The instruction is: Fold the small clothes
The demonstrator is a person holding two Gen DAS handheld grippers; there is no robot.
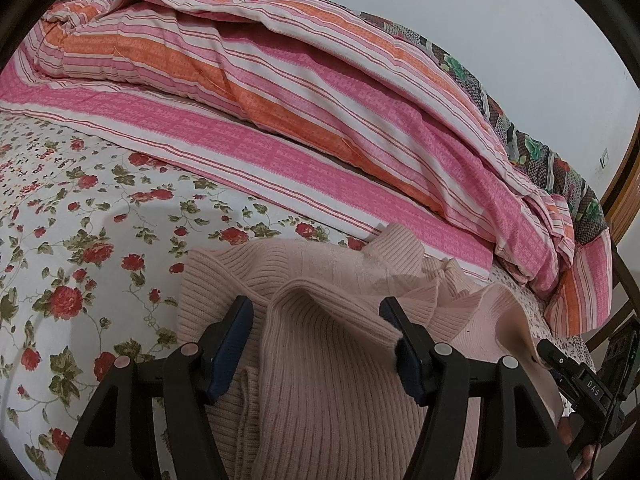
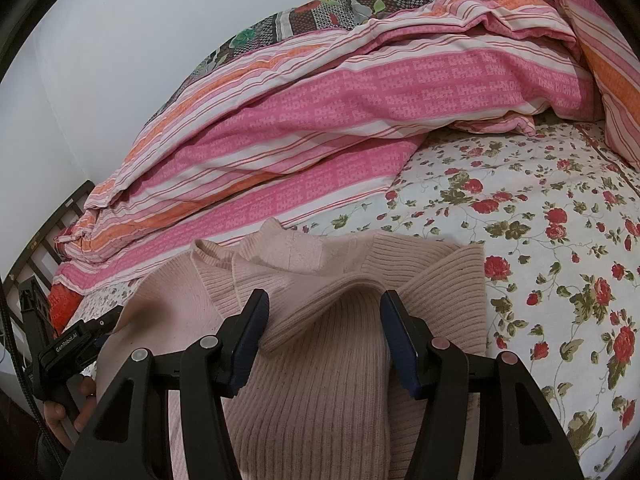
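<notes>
A pale pink ribbed sweater [image 1: 332, 380] lies on the flowered bedsheet [image 1: 80, 264], its collar toward the striped quilt. My left gripper [image 1: 318, 336] stands open low over it. A raised fold of a sleeve sits between its blue pads [image 1: 230, 344], and the cuff end brushes the right-hand pad. In the right wrist view the same sweater [image 2: 320, 380] humps up between the pads of my right gripper [image 2: 324, 328], which is open about as wide. Neither pair of pads visibly squeezes the knit. Each gripper shows at the edge of the other's view.
A rumpled pink, orange and white striped quilt [image 1: 280, 112] fills the far side of the bed, with a dark patterned blanket [image 1: 532, 148] behind it against the wall. A hand [image 2: 60, 412] holds the left gripper's handle. A dark bed frame [image 2: 48, 236] runs along the edge.
</notes>
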